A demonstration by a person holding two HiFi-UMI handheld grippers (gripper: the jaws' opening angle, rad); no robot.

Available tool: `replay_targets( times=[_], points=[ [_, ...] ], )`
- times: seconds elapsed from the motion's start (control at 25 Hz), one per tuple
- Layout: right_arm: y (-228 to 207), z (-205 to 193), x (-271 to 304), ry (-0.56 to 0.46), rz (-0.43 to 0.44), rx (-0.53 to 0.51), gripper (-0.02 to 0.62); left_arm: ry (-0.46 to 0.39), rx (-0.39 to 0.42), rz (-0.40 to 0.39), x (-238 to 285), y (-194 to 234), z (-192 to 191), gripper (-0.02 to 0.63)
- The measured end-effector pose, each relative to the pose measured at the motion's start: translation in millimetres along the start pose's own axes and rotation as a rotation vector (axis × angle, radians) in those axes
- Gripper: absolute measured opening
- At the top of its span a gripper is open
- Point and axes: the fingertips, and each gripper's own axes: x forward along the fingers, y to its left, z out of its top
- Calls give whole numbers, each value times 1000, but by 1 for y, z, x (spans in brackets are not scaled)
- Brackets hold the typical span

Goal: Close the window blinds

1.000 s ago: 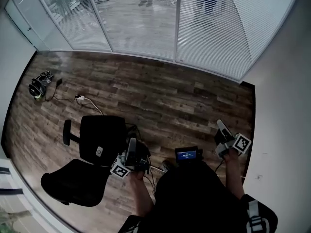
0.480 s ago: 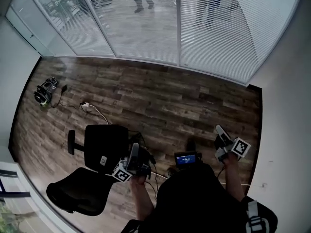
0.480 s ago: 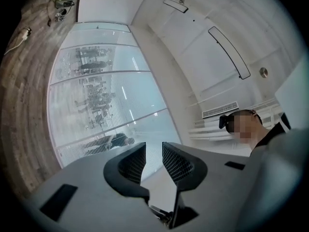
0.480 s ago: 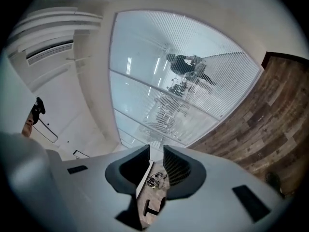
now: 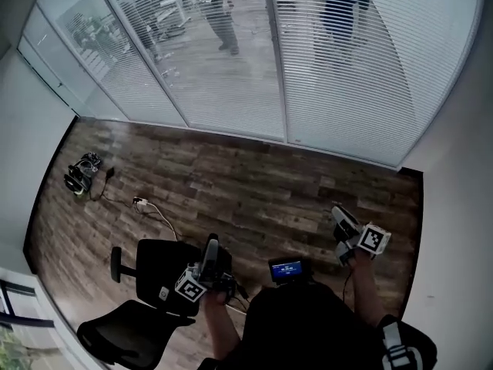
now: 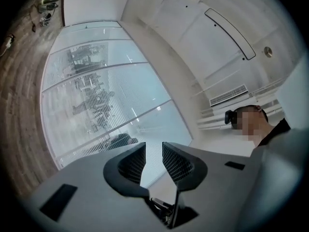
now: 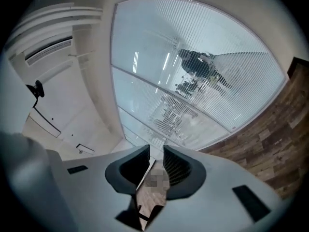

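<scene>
White slatted window blinds (image 5: 231, 60) cover the glass wall across the top of the head view, and their slats are tilted enough that people and furniture show through. The blinds (image 6: 96, 95) also fill the left gripper view, and the blinds (image 7: 193, 66) the right gripper view. My left gripper (image 5: 209, 247) is held low over the wood floor, far from the window and pointing toward it. Its jaws (image 6: 153, 146) are shut with nothing between them. My right gripper (image 5: 339, 214) hangs at the right, near the wall, and it (image 7: 155, 151) is shut and empty.
A black office chair (image 5: 158, 284) stands just left of my left gripper. A power strip with a cable (image 5: 142, 203) and a dark bundle (image 5: 81, 172) lie on the floor at the left. A white wall (image 5: 454, 206) bounds the right. People (image 5: 219, 6) stand behind the blinds.
The head view has swung toward the window: more blinds show, and the chair and floor sit lower in frame. Both grippers keep their pose and stay shut.
</scene>
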Motion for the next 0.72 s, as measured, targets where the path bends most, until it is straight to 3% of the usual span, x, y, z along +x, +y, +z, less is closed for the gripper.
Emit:
replay_targets(
  times=[0.28,0.48,0.72],
  points=[
    [-69,19,-9,37,-125,-60,94,79,-23,23,57,25,-21,101],
    [-78,26,10,54,-182,-96,94,107,-26,12,97,58,-15,101],
    [-98,61,56,50,-267,-189,94,118,-112,-41,155,120,-3,101]
  ],
)
